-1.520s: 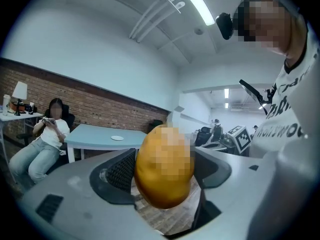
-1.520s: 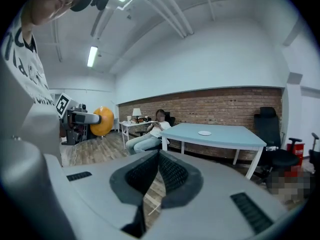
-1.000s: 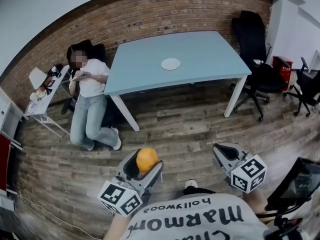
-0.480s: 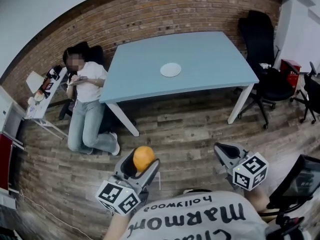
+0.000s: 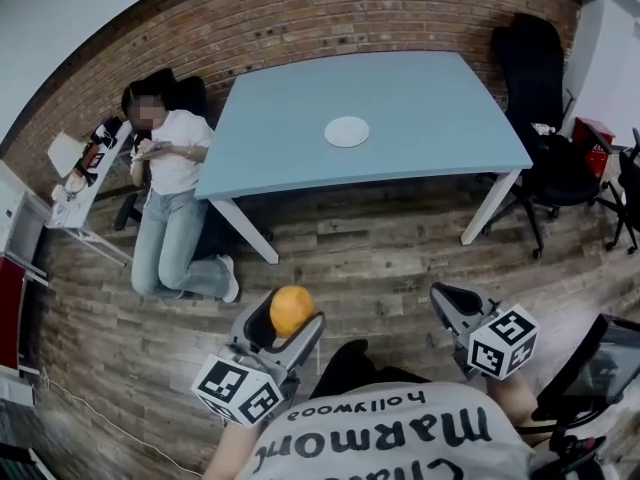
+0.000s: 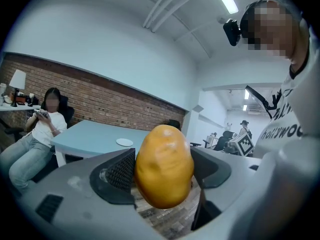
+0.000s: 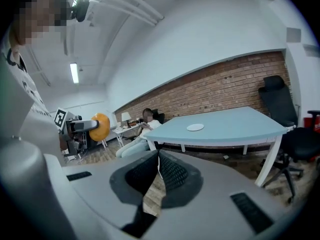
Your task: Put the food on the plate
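Observation:
An orange potato-shaped food item (image 5: 292, 310) (image 6: 164, 166) is clamped between the jaws of my left gripper (image 5: 285, 320) (image 6: 162, 170), held over the wooden floor. A small white plate (image 5: 347, 131) (image 6: 124, 142) (image 7: 195, 127) lies near the middle of the light blue table (image 5: 430, 158), well ahead of both grippers. My right gripper (image 5: 452, 303) (image 7: 158, 165) hangs at the lower right with its jaws together and nothing between them. In the right gripper view the food (image 7: 102, 126) shows at the far left.
A seated person (image 5: 175, 198) is at the table's left end beside a small white side table (image 5: 80, 183). Black office chairs (image 5: 545, 108) stand at the table's right. A brick wall (image 5: 300, 18) runs behind. Wooden floor (image 5: 370, 258) lies between me and the table.
The view has shifted slightly toward the table. The left gripper still carries the food and the right gripper remains shut.

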Demonstrator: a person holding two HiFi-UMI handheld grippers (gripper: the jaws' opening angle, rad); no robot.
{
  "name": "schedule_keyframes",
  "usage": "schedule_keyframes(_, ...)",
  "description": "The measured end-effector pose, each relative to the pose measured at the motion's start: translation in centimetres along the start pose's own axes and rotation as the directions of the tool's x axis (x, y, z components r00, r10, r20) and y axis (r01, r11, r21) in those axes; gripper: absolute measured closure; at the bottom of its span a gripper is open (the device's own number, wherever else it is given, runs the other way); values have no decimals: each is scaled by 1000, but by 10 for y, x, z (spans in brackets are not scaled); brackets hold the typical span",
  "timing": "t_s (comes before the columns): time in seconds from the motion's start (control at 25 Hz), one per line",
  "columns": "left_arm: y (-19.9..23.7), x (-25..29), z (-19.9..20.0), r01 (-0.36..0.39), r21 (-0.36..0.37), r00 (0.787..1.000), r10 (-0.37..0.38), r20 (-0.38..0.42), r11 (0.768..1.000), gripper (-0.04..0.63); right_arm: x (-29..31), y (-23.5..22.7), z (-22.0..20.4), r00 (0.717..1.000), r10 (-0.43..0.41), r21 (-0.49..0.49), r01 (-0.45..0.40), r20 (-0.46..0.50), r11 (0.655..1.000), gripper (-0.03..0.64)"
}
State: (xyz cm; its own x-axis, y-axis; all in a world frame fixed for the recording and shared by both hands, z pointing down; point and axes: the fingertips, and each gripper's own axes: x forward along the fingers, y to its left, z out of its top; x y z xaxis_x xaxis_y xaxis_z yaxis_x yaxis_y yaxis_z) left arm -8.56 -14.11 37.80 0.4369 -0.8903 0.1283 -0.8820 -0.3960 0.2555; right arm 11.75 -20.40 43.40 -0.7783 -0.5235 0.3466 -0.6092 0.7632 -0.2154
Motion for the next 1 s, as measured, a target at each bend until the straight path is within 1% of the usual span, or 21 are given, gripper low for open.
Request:
schedule_keyframes(0.12, 10, 13, -1, 9, -6, 1000, -9, -18, 1000, 258, 12, -6, 0, 1000, 3, 20, -3, -7, 1000, 606)
schedule_keyframes(0.24, 28, 34, 1, 19, -17, 1000, -19, -10, 1000, 258, 28, -19, 8, 1000, -8, 20, 8, -1, 1000, 606)
schedule_keyframes(0.4, 55, 67, 9, 43, -49, 999, -43, -13, 998, 258, 50, -33, 30, 1000, 2, 18, -2, 7, 1000, 606)
schedule_keyframes(0.52, 74, 93, 29, 58, -38, 998, -59, -7, 998, 258, 70, -49, 52, 1000, -8, 0, 8, 7, 1000, 606)
schedule_keyframes(0.6, 86, 107, 40, 71, -34, 997, -71, -8, 997, 258, 86, -59, 63, 1000, -22, 11, 22, 8, 1000, 606)
schedule_keyframes(0.8, 120, 137, 63, 89, -19, 996, -90, -21, 996, 258, 126, -72, 86, 1000, -21, 14, 21, 10, 1000, 606)
schedule_keyframes(1.0, 151, 165, 80, 113, -9, 993, -114, -29, 994, 258, 158, -88, 106, 998, -56, 40, 54, 31, 998, 606)
